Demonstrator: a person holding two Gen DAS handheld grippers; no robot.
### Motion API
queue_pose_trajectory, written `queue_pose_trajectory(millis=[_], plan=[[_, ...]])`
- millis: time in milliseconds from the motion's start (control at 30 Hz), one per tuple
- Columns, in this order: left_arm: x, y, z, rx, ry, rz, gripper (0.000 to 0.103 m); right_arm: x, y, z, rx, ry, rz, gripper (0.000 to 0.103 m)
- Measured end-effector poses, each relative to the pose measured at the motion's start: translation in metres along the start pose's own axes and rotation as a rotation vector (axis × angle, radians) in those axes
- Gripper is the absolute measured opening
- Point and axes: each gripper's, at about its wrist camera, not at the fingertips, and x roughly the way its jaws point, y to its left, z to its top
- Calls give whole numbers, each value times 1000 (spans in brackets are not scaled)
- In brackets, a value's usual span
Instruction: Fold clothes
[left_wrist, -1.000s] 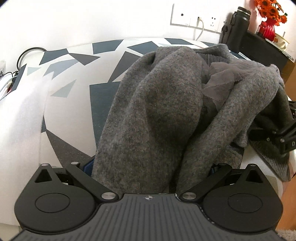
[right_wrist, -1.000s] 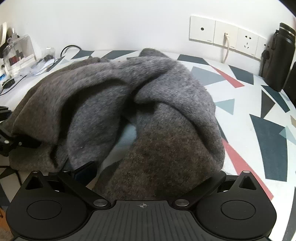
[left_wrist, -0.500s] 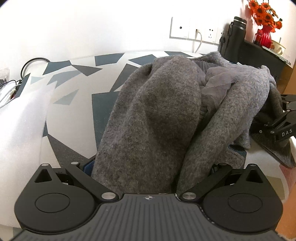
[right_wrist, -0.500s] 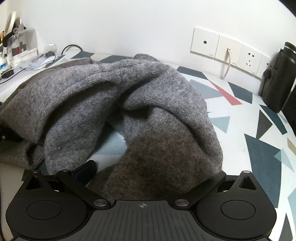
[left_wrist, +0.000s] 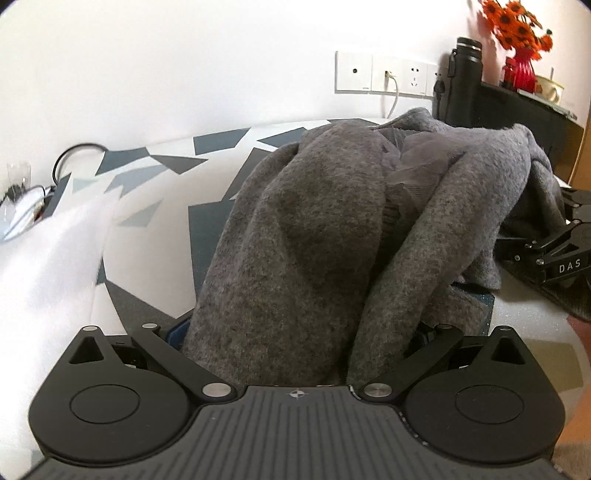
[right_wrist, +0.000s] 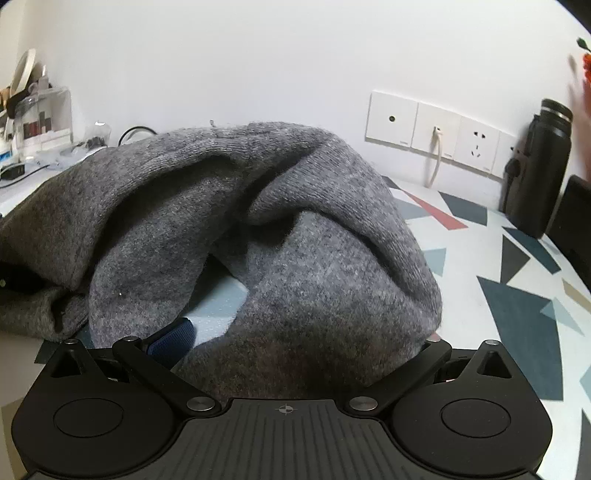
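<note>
White wall (left_wrist: 184, 74) stands behind a table (right_wrist: 517, 314) covered in a white cloth printed with grey, teal and red triangles. On that wall a row of white sockets (right_wrist: 436, 127) has one cable plugged in, and a tall black flask (right_wrist: 543, 166) stands upright near them on the table. Orange flowers in a red vase (left_wrist: 521, 70) sit on a dark cabinet in the left wrist view. A grey knitted sweater (left_wrist: 314, 240) lies bunched in a raised heap on the table, its folds hanging between the two tools. The left gripper (left_wrist: 295, 332) has the fabric bundled between its fingers, which appear closed on the sweater, though the cloth hides the tips. The right gripper (right_wrist: 295, 332) likewise has a thick fold of the sweater filling the space between its fingers; one blue pad (right_wrist: 171, 338) shows at the left, beside the cloth. At the far right of the left wrist view, part of the right gripper shows against the sweater's edge.
</note>
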Motion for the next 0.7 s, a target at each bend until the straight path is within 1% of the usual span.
queue_pose_trajectory(millis=[100,267,367,500,700], plan=[[-1,-3,-1,23,-13,4,103,-1,0,-2,9,-6,-3,102],[-3,-9,-4,99,-58,14,103,-7,4,-8,-4,-29,-6,102],[-5,-8,-8,79,-75,19,103,-11,6,-11,1,-43,-10,102],[-7,-10,-14,80,-104,29,103,-14,7,-14,5,-50,-1,102],[-5,-9,-14,50,-100,28,103,-16,8,-15,9,-48,4,102]])
